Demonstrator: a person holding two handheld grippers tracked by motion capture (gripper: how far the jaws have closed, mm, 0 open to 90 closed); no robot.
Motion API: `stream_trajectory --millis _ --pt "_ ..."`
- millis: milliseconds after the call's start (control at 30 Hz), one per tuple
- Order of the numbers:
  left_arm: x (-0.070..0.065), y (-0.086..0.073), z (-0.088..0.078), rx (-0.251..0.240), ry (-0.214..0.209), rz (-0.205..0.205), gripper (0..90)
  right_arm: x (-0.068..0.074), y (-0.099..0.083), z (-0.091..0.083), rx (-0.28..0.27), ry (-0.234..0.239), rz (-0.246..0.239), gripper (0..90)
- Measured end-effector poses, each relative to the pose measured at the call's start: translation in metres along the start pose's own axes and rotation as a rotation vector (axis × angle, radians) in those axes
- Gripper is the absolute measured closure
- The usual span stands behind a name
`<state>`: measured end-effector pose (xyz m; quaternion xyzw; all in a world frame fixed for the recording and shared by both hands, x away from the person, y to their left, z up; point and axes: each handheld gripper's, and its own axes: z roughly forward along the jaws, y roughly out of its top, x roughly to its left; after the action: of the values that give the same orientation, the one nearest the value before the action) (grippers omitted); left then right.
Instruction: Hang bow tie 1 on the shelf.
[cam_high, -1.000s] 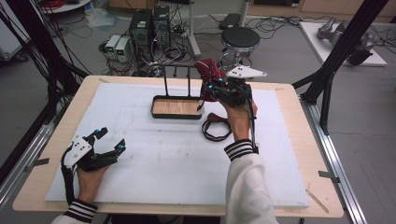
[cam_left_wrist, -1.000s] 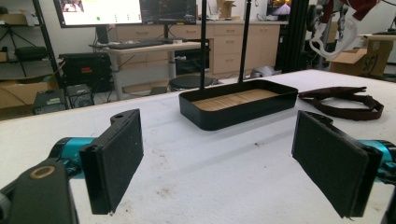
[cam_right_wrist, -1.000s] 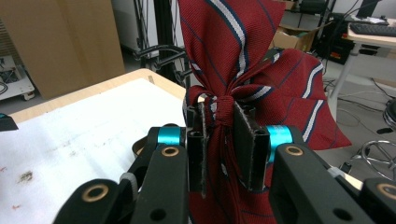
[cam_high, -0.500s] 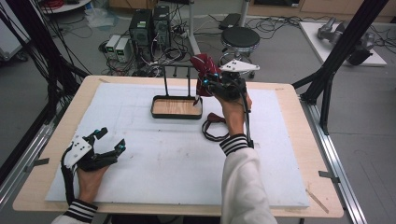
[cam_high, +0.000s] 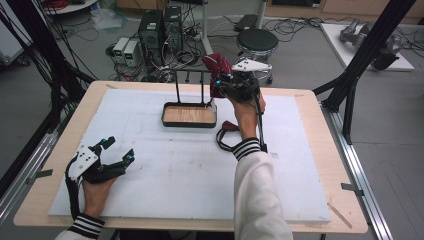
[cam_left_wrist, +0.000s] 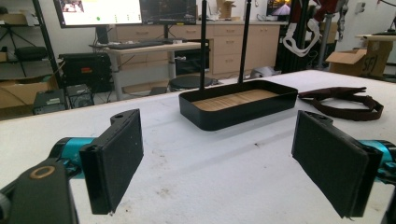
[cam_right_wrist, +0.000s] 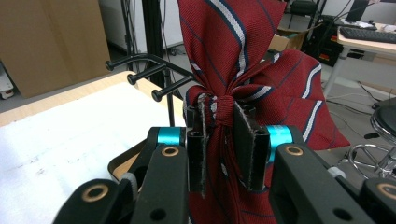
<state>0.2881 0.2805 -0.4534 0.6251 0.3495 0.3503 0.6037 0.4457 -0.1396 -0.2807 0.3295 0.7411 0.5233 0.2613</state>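
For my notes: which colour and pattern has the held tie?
Dark red tie with white and navy diagonal stripes, best in the right gripper view.

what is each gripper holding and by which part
The right gripper holds a red striped tie, its jaws clamped on a bunched fold of the fabric. The left gripper is open and holds nothing.

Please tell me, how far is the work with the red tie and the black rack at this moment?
Done: the right gripper has the red striped tie bunched and clamped between its pads, lifted off the table.
In hand: the tie is held up beside the rack, near its pegs.
Left: no tie hangs on the pegs yet. The dark belt lies on the table. The left gripper rests open, holding nothing.
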Motion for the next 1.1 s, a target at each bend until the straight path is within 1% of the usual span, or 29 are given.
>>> stream_trajectory --millis 33,67,100,167,200,367,467,600,667,733,1000,1033,1100 --pt "0.0 0.0 0.0 0.0 0.0 0.0 16.9 0.0 0.001 0.003 0.008 -0.007 -0.016 76.0" --pt "0.0 0.0 0.0 0.0 0.0 0.0 16.9 0.0 0.002 0.004 0.001 -0.013 -0.026 76.0" --pt "0.0 0.0 0.0 0.0 0.0 0.0 16.9 0.0 0.002 0.005 0.01 -0.02 -0.019 76.0" --pt "0.0 0.0 0.0 0.001 0.0 0.001 16.9 -0.001 0.001 0.006 0.014 -0.022 -0.023 76.0" --pt "0.0 0.0 0.0 0.001 -0.001 0.001 16.9 -0.003 0.0 0.007 0.021 -0.039 -0.023 76.0" --pt "0.0 0.0 0.0 0.0 0.001 0.001 16.9 -0.01 -0.003 0.008 0.027 -0.07 -0.016 75.9" --pt "0.0 0.0 0.0 -0.001 0.0 0.0 16.9 -0.012 -0.004 0.009 0.034 -0.066 -0.006 75.9" --pt "0.0 0.0 0.0 -0.001 0.0 0.0 16.9 -0.011 -0.005 0.013 0.025 -0.063 -0.024 75.9" --pt "0.0 0.0 0.0 -0.001 0.0 -0.001 16.9 -0.01 -0.005 0.013 0.026 -0.06 -0.018 75.9" --pt "0.0 0.0 0.0 -0.002 0.001 0.0 16.9 -0.011 -0.005 0.015 0.027 -0.06 -0.027 75.9" --pt "0.0 0.0 0.0 -0.001 0.001 0.001 16.9 -0.016 -0.006 0.018 0.027 -0.072 -0.034 75.9" --pt "0.0 0.0 0.0 -0.001 0.001 0.001 16.9 -0.017 -0.007 0.019 0.036 -0.076 -0.027 75.8" --pt "0.0 0.0 0.0 -0.001 0.001 0.001 16.9 -0.019 -0.008 0.02 0.033 -0.068 -0.023 75.8"
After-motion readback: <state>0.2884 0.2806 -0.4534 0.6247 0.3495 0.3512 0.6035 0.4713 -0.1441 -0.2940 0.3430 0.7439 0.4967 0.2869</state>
